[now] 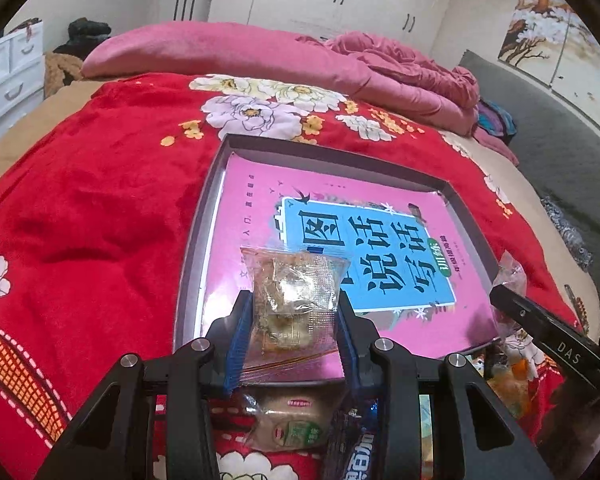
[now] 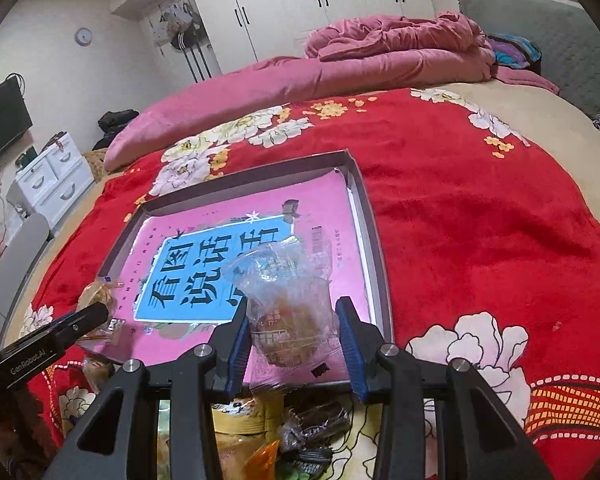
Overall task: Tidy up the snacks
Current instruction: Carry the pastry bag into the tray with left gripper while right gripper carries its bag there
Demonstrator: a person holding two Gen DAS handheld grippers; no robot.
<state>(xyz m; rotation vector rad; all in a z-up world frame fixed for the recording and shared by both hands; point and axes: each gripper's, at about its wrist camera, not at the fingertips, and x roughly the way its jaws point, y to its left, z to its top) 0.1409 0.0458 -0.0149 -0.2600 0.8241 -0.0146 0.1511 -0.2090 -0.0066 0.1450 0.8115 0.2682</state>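
Observation:
A shallow grey box with a pink book in it lies on the red floral blanket. My left gripper is shut on a clear-wrapped pastry snack and holds it over the box's near edge. My right gripper is shut on another clear-wrapped snack over the box's near right corner. The right gripper's finger also shows in the left wrist view; the left gripper's finger shows in the right wrist view.
Several loose snack packets lie on the blanket in front of the box, also under my right gripper. A pink quilt lies heaped at the far side of the bed. White drawers stand at the left.

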